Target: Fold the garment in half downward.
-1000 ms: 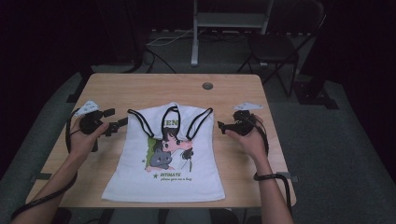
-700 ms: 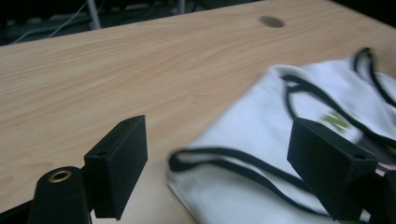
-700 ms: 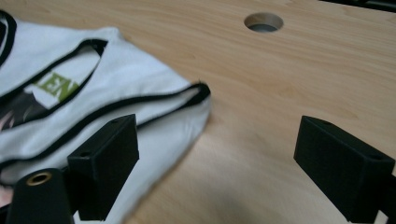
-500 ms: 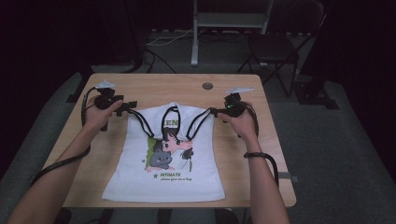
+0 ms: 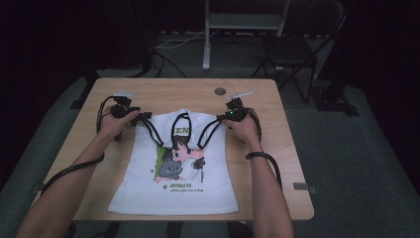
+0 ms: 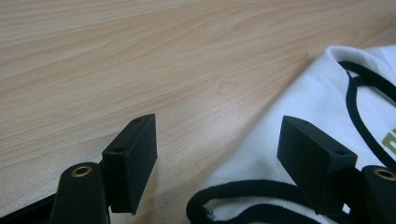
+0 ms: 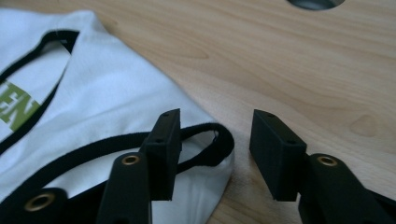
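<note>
While both hands rest low on the pale wooden table (image 5: 277,148), each black two-jaw gripper sits at one top corner of the white sleeveless shirt with black-trimmed straps and a cartoon print (image 5: 173,191), which lies flat on the table with its hem toward the person.

Seen from the left gripper (image 6: 217,158), the jaws are spread wide and have just been closing a little; nothing is pinched. Between the fingers, toward the right one, lies the shirt's black-edged shoulder strap (image 6: 243,191), with the right finger (image 6: 313,158) hanging over white cloth and the left finger (image 6: 133,158) over bare wood. Beyond the fingertips the shirt's white edge runs away to the right, with wood grain past it.

Seen from the right gripper (image 7: 215,149), the jaws stand partly apart and have just been closing. The loop of the other black strap (image 7: 219,140) pokes out into the gap just beside the left finger (image 7: 166,144); the right finger (image 7: 275,149) is clear of it over wood, so the pads do not yet press the cloth. Farther off, past the fingertips, a round grey cable port (image 7: 315,3) is set in the tabletop.

In the high view the left gripper (image 5: 141,119) and right gripper (image 5: 220,119) flank the neckline.
</note>
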A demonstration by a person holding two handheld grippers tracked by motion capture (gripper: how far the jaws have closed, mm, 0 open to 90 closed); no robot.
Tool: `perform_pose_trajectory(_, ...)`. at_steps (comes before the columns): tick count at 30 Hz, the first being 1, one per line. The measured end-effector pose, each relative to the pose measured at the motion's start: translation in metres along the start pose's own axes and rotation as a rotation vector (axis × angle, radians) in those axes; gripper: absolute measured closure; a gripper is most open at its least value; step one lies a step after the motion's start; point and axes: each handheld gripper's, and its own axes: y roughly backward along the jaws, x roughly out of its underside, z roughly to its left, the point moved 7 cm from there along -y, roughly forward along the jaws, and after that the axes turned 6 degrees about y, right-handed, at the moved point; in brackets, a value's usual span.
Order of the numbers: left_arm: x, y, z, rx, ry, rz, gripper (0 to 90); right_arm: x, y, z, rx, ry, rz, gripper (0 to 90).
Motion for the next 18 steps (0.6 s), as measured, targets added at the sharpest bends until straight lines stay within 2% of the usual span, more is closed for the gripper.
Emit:
perform_pose_trajectory(4, 0.005, 0.001, -0.002, 0.036, -0.038, 0.03, 28.4, 0.001, -0.002, 0.003, -0.011, 0.027, 0.006, 58.8)
perform_pose_trajectory(5, 0.006, 0.002, -0.002, 0.039, -0.052, 0.043, 28.4, 0.001, -0.002, 0.004, -0.013, 0.041, 0.008, 59.6)
perform_pose_trajectory(8, 0.008, 0.003, -0.003, 0.052, -0.057, 0.043, 28.4, 0.003, -0.001, 0.007, -0.01, 0.087, 0.019, 62.5)
perform_pose_trajectory(11, 0.013, 0.001, -0.005, 0.07, -0.083, 0.073, 28.4, 0.004, 0.0, 0.01, -0.01, 0.129, 0.022, 65.1)
perform_pose_trajectory(16, 0.014, 0.0, -0.006, 0.07, -0.089, 0.069, 29.1, 0.005, 0.001, 0.015, -0.012, 0.149, 0.027, 72.8)
perform_pose_trajectory(17, 0.015, 0.001, -0.006, 0.075, -0.088, 0.064, 34.9, 0.005, 0.001, 0.016, -0.014, 0.151, 0.027, 73.7)
perform_pose_trajectory(18, 0.015, 0.001, -0.007, 0.079, -0.084, 0.064, 36.9, 0.005, 0.001, 0.016, -0.015, 0.152, 0.025, 74.8)
